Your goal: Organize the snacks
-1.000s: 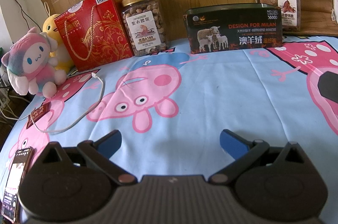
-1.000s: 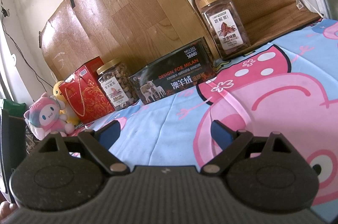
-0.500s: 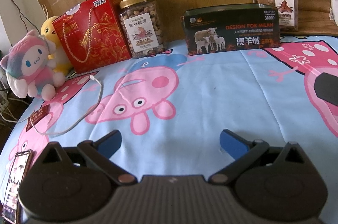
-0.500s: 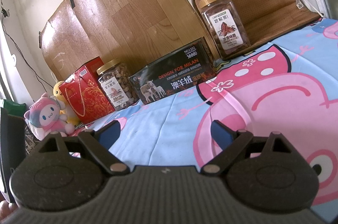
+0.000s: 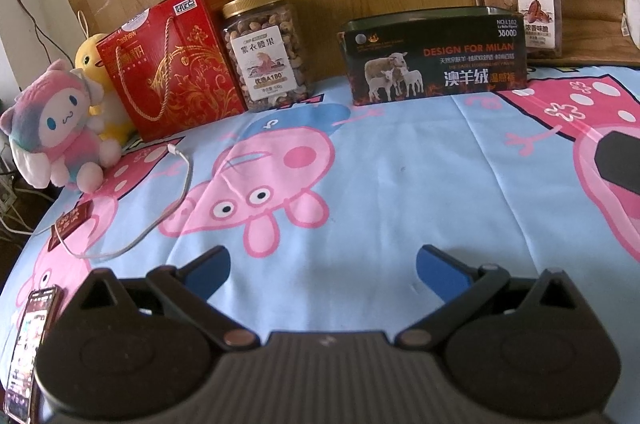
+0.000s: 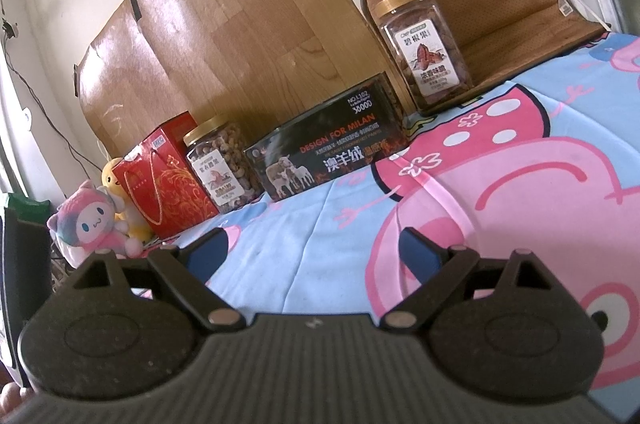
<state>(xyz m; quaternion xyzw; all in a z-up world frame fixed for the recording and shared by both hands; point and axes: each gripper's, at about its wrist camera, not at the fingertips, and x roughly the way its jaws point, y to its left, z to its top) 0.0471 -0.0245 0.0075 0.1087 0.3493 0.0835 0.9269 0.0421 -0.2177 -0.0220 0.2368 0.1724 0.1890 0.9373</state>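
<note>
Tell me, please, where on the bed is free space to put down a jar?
The widest bare patch is the sheet between the left tool and the dark box. Free too: the gap between the cashew jar and that box. The left edge is crowded: plush toy, cable, phone.

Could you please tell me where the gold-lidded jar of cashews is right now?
In the left wrist view, the gold-lidded clear cashew jar stands upper left, between the red gift box and the black sheep-printed tin.
</note>
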